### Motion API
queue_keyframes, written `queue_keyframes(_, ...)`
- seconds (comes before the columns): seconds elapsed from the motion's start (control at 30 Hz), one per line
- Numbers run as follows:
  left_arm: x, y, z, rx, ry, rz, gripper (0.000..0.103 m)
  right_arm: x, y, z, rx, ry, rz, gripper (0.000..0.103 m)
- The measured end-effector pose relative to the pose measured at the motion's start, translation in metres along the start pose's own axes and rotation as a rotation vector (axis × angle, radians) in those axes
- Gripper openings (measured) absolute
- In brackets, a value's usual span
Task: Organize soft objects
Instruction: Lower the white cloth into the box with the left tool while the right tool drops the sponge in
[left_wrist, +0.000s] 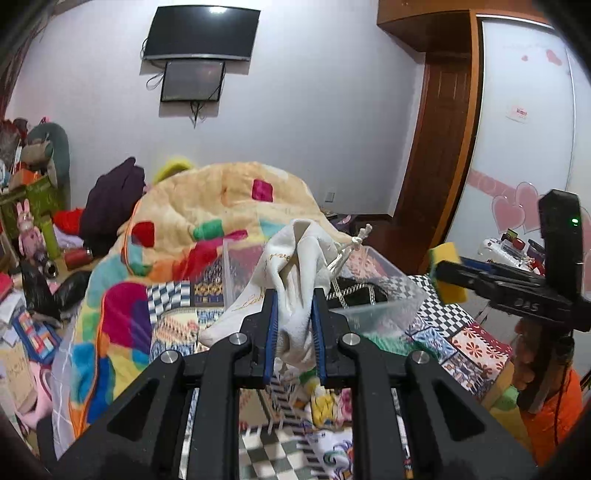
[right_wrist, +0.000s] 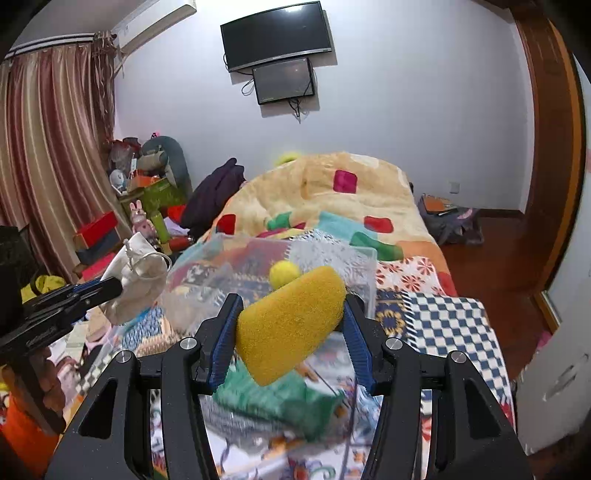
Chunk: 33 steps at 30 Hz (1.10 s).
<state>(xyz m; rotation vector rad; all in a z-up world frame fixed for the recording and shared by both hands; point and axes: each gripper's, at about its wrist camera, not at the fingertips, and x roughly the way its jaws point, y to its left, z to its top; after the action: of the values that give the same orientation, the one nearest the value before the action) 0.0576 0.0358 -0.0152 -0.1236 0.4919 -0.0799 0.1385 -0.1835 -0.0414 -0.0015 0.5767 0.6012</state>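
Note:
My left gripper (left_wrist: 294, 295) is shut on a white drawstring cloth pouch (left_wrist: 291, 266) and holds it up above the bed, in front of a clear plastic bin (left_wrist: 384, 306). The pouch also shows at the left of the right wrist view (right_wrist: 136, 280). My right gripper (right_wrist: 291, 299) is shut on a yellow sponge (right_wrist: 291, 321), held above the bed in front of a clear plastic bin (right_wrist: 351, 258) with a small yellow ball (right_wrist: 284, 273) in it. The sponge also shows at the right of the left wrist view (left_wrist: 448, 273), in the right gripper's fingers.
A patchwork bedspread (right_wrist: 450, 317) covers the bed, with a heaped colourful blanket (left_wrist: 221, 206) behind. A green sponge (right_wrist: 280, 398) lies below the right gripper. Cluttered boxes and toys (left_wrist: 33, 221) stand at the left. A wooden door (left_wrist: 436, 147) is at the right.

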Motion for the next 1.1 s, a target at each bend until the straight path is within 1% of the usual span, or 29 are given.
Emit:
queue_keyframes(0.1,0.009,0.0,0.007,0.006,0.001,-0.001,0.017,0.015,-0.001,0.007,0.005,0.009,0.006,0.05)
queue_keyframes(0.27,0.032,0.001,0.012,0.017,0.031,-0.006,0.017,0.033,-0.002,0.016,-0.013,0.017,-0.003,0.05)
queue_keyframes(0.47,0.071,0.001,0.013,0.041,0.099,-0.002,0.017,0.057,-0.006,0.015,-0.02,0.067,-0.008,0.05)
queue_keyframes(0.57,0.089,0.0,0.01,0.068,0.128,0.013,0.017,0.071,-0.007,0.013,-0.03,0.095,-0.015,0.05)
queue_keyframes(0.67,0.099,-0.003,0.009,0.093,0.145,0.023,0.017,0.08,-0.006,0.009,-0.05,0.113,-0.039,0.05)
queue_keyframes(0.77,0.107,-0.006,0.008,0.106,0.161,0.023,0.017,0.087,-0.007,0.006,-0.053,0.14,-0.04,0.05)
queue_keyframes(0.97,0.109,-0.008,0.002,0.119,0.184,0.018,0.017,0.092,-0.008,0.005,-0.057,0.18,-0.04,0.053)
queue_keyframes(1.03,0.108,-0.01,0.002,0.123,0.196,0.007,0.017,0.092,-0.008,0.005,-0.058,0.194,-0.039,0.059)
queue_keyframes(1.07,0.107,-0.011,0.001,0.126,0.2,0.002,0.018,0.091,-0.008,0.005,-0.06,0.195,-0.042,0.069)
queue_keyframes(1.1,0.105,-0.012,0.001,0.127,0.201,0.001,0.021,0.09,-0.006,0.004,-0.061,0.188,-0.049,0.076)
